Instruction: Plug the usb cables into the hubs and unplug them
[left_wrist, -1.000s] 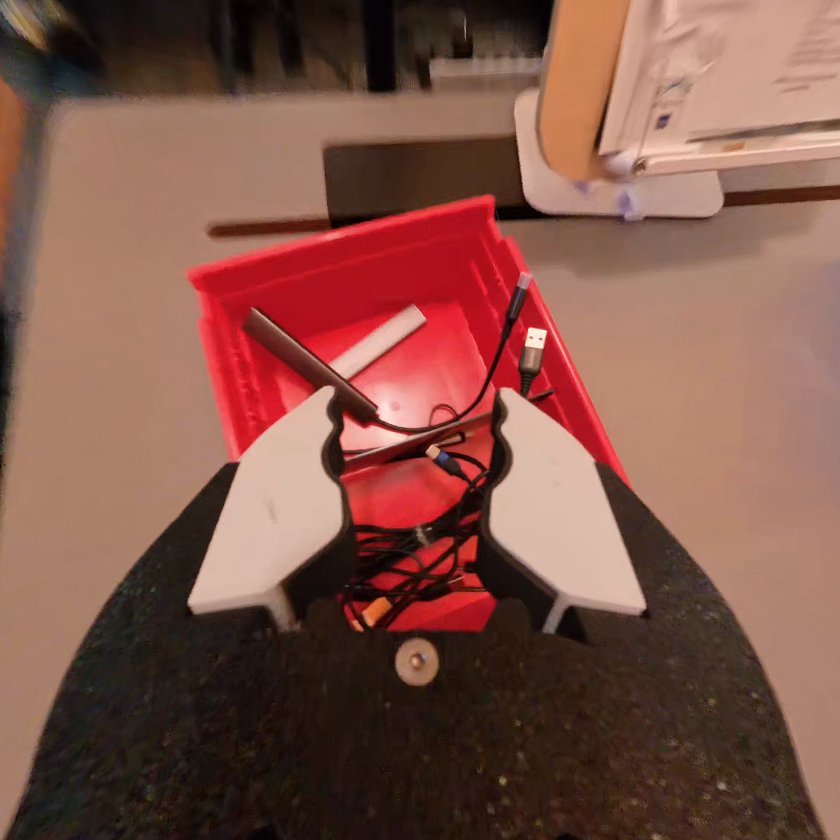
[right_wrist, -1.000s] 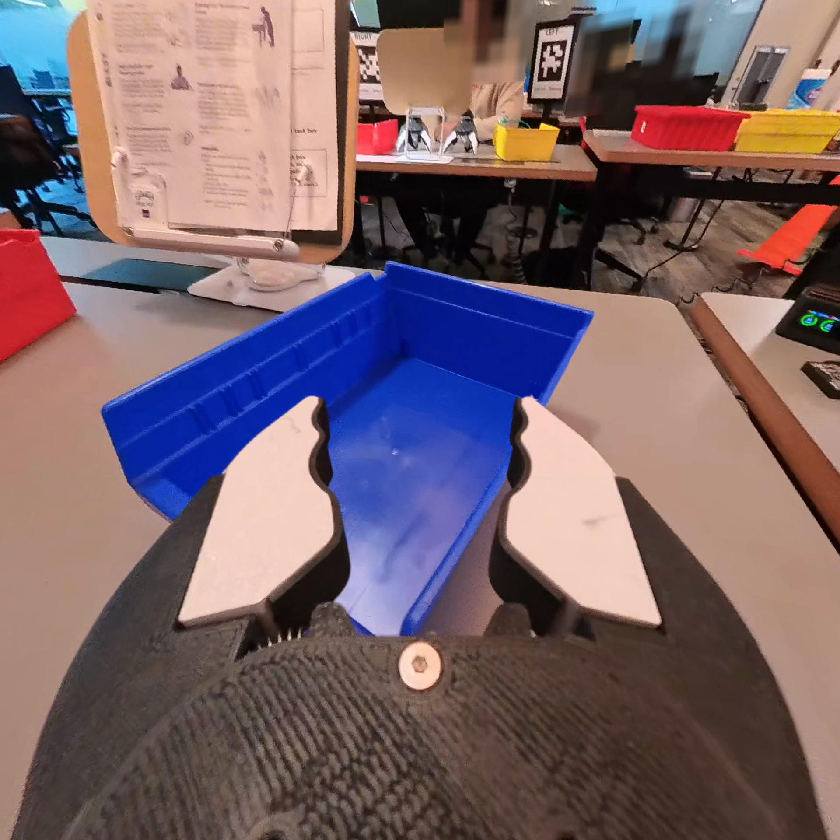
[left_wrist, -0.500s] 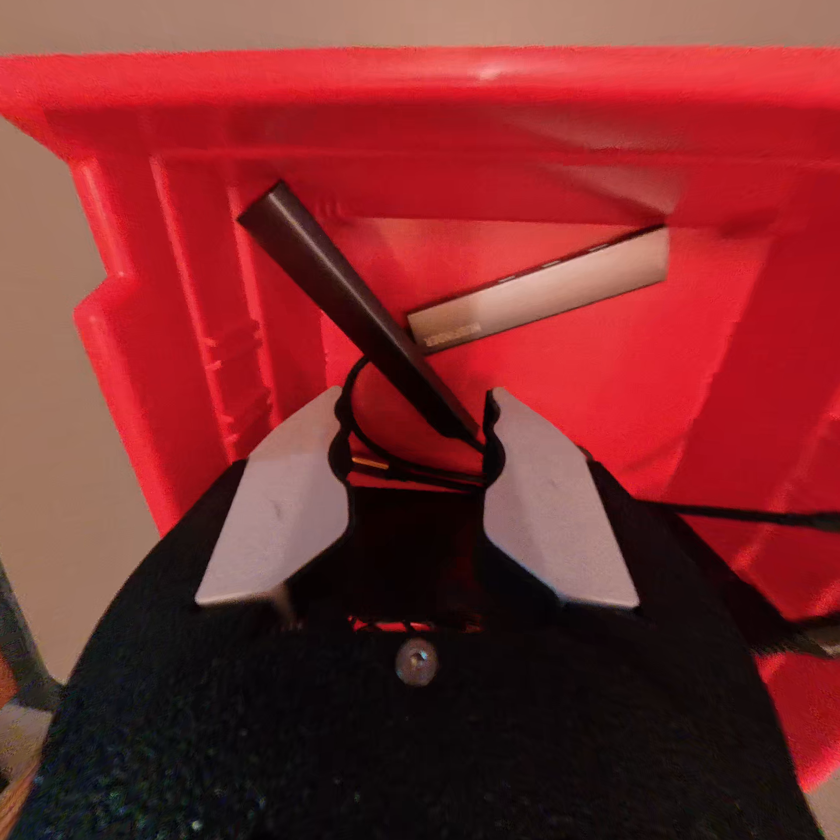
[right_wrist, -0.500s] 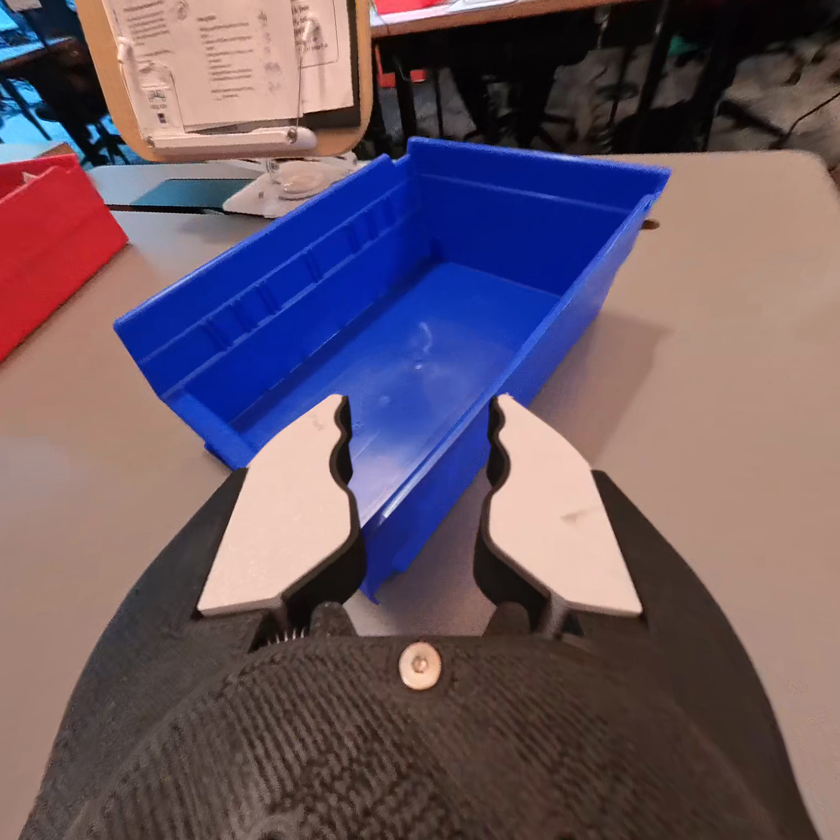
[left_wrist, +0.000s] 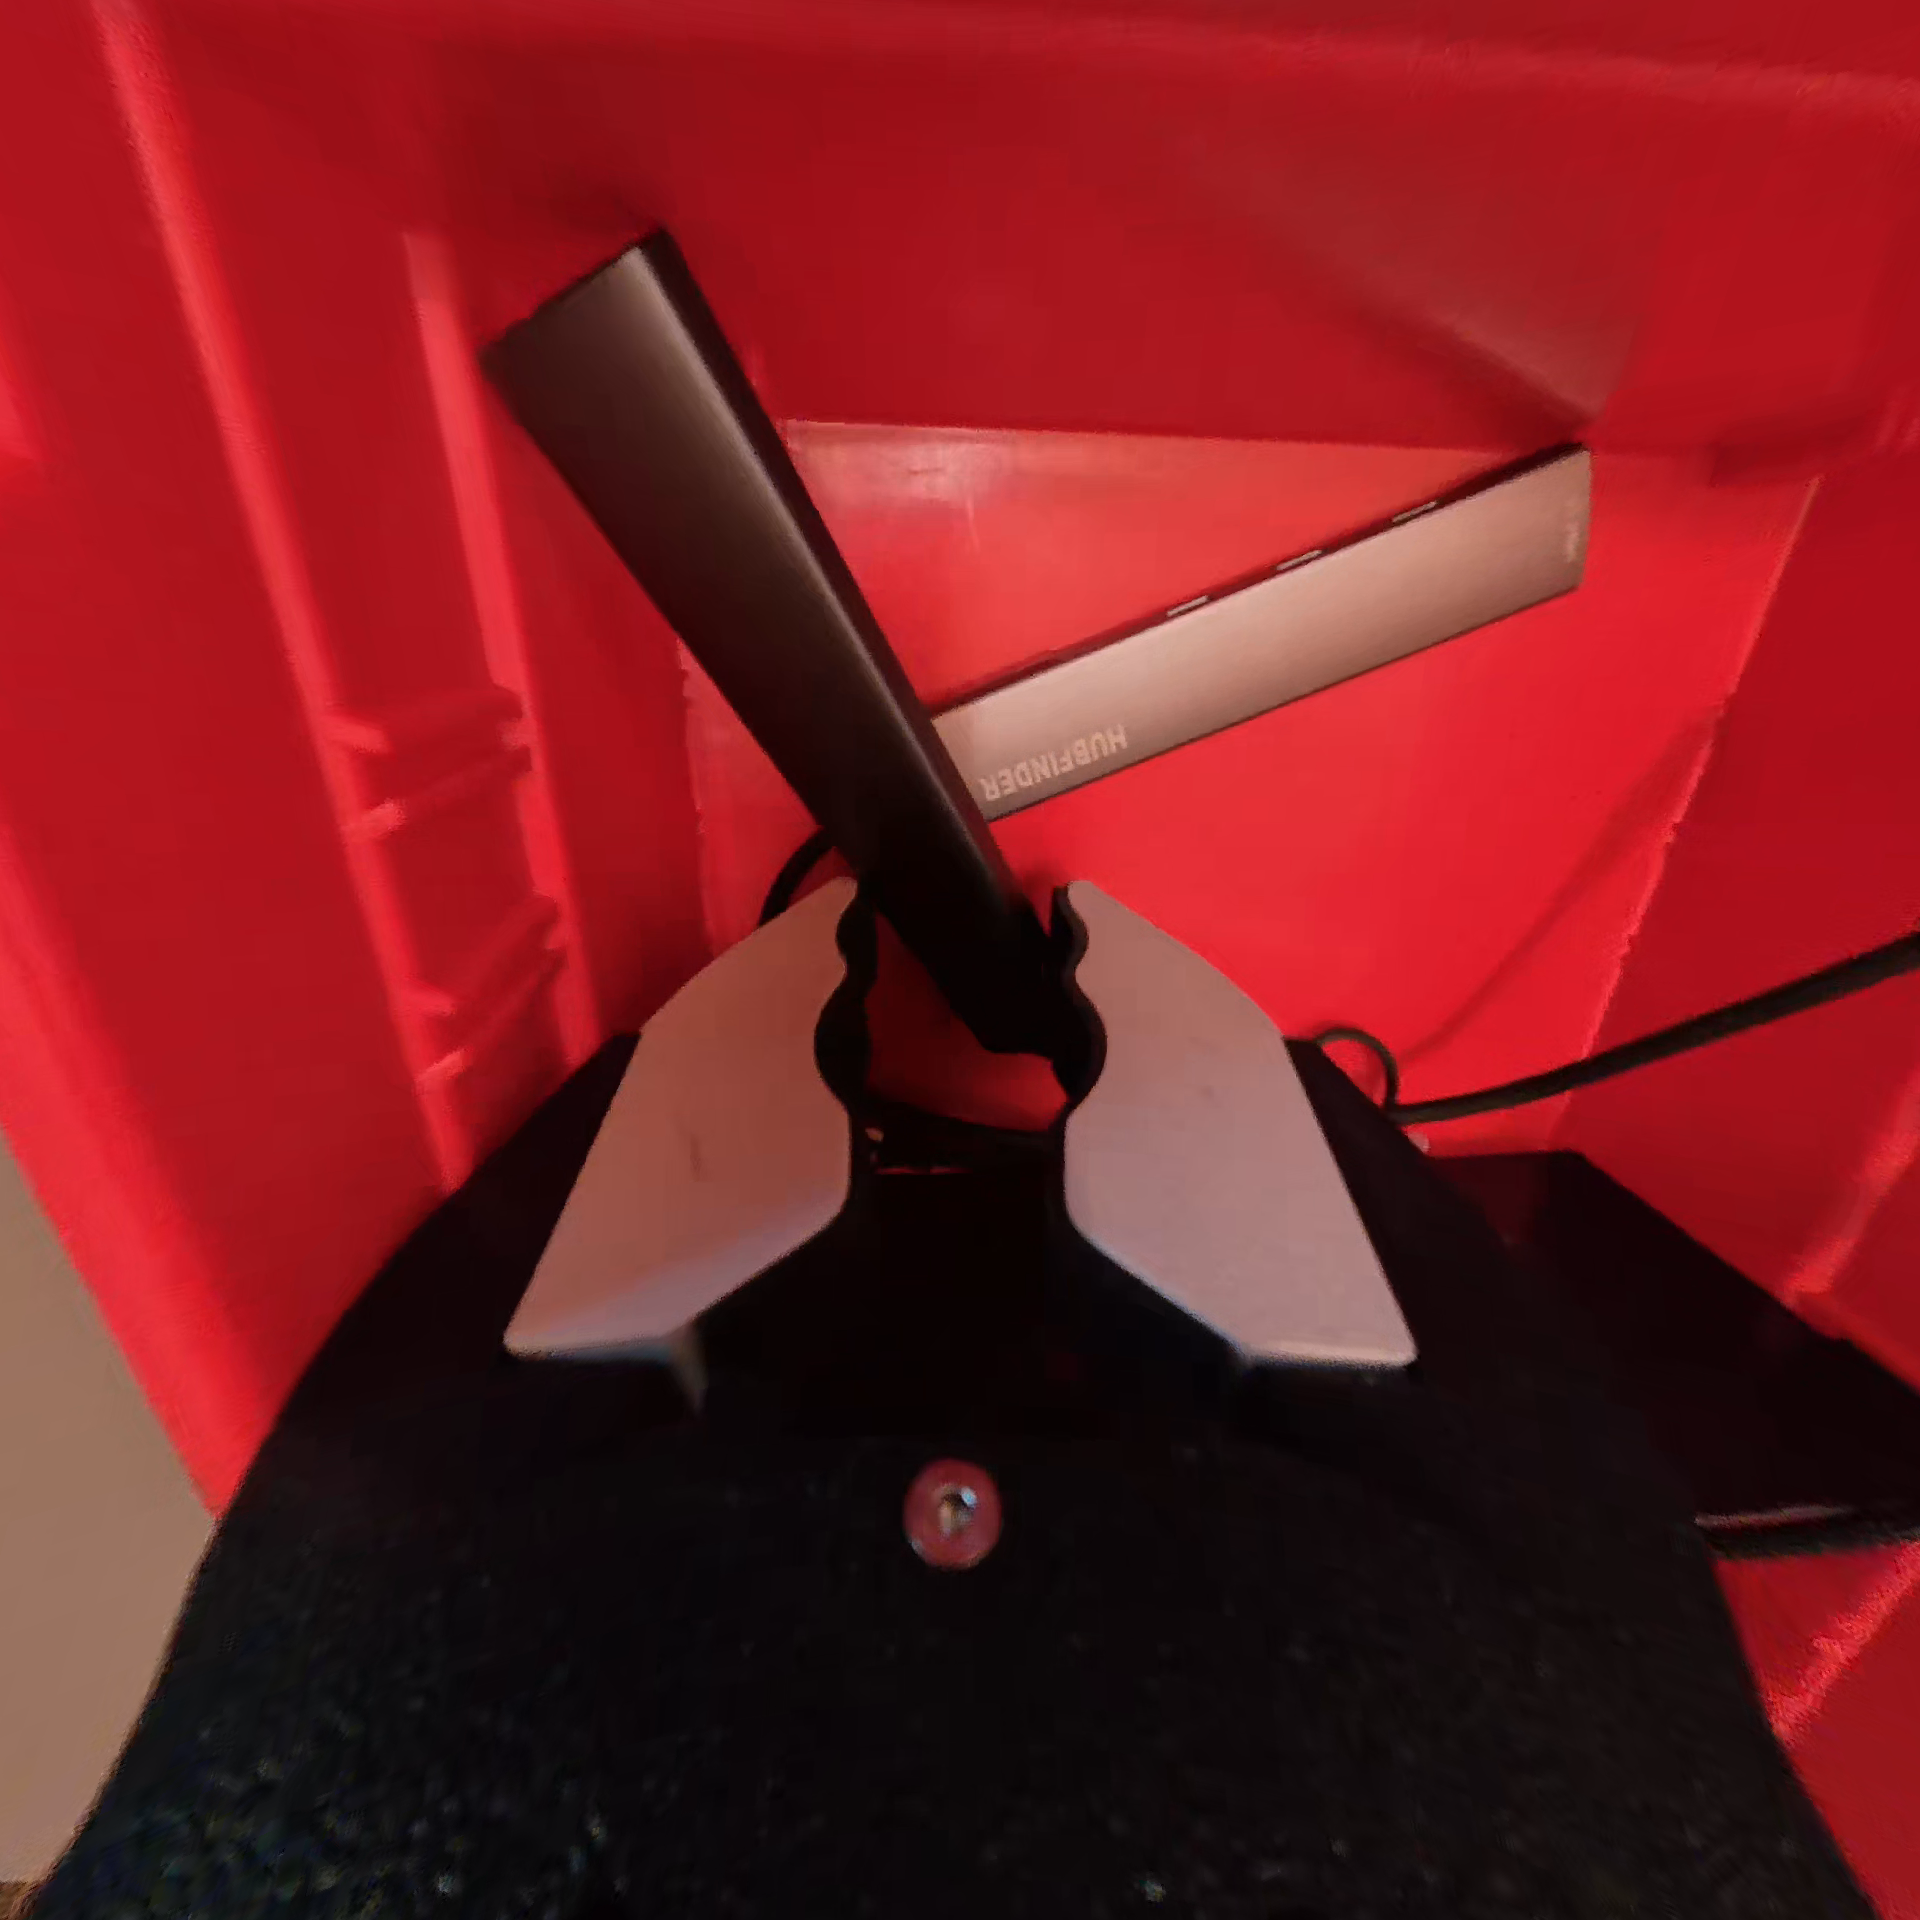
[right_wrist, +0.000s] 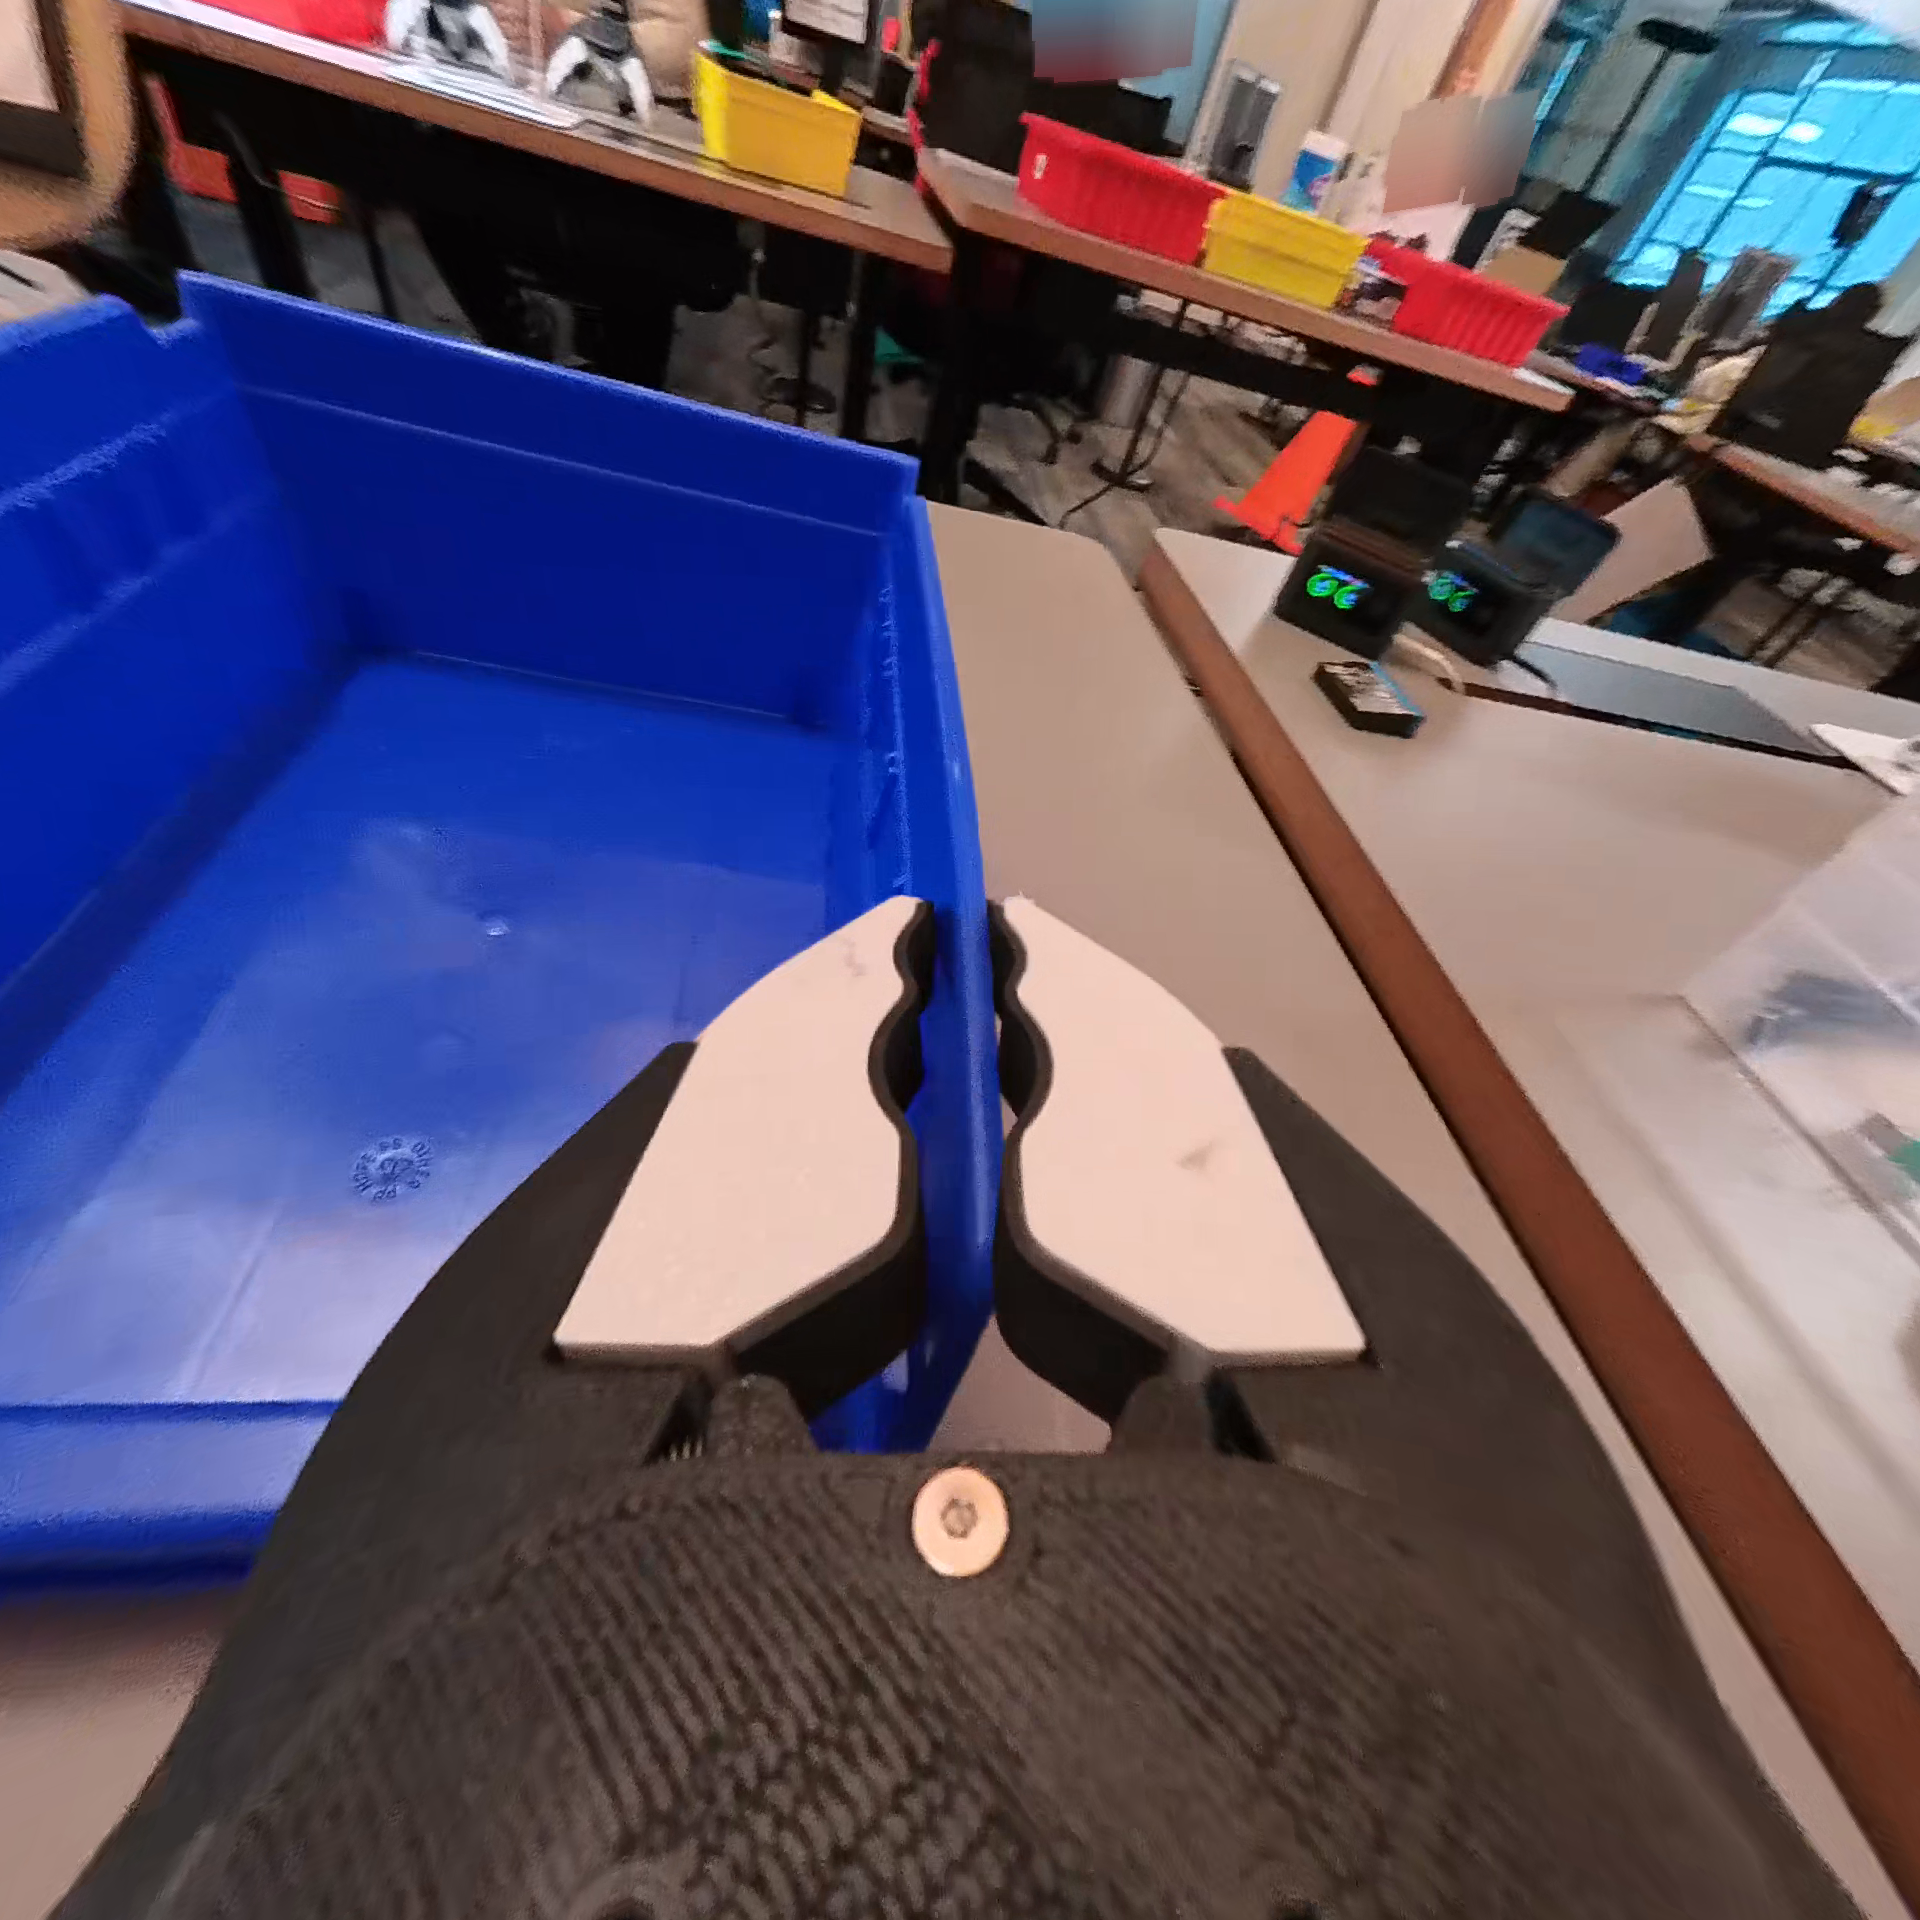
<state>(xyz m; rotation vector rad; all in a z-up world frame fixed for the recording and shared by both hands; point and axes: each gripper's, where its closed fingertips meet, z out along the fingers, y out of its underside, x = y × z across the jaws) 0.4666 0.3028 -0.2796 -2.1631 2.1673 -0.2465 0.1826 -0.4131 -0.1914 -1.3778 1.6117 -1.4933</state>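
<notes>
In the left wrist view I am down inside the red bin (left_wrist: 260, 727). A dark USB hub (left_wrist: 748, 623) leans from the bin's upper left down to my left gripper (left_wrist: 961, 935), whose jaws are shut on the hub's lower end. A grey hub (left_wrist: 1299, 634) lies flat on the bin floor behind it. A black cable (left_wrist: 1662, 1039) runs off to the right. In the right wrist view my right gripper (right_wrist: 961, 925) is shut on the right wall of the empty blue bin (right_wrist: 468, 831), one finger inside it and one outside.
The blue bin stands on a grey table (right_wrist: 1122, 831). A second table (right_wrist: 1558, 883) with a brown edge lies to the right, bearing two small devices with green displays (right_wrist: 1340, 592) and a clear plastic box (right_wrist: 1849, 997). Yellow bins (right_wrist: 774, 130) and red bins (right_wrist: 1112, 197) stand on far tables. The grippers' ends are close to 80 cm from one another.
My left gripper has dropped deeper into the red bin and closed on the dark hub's lower end. My right gripper has shifted to the blue bin's right wall and closed on it.
</notes>
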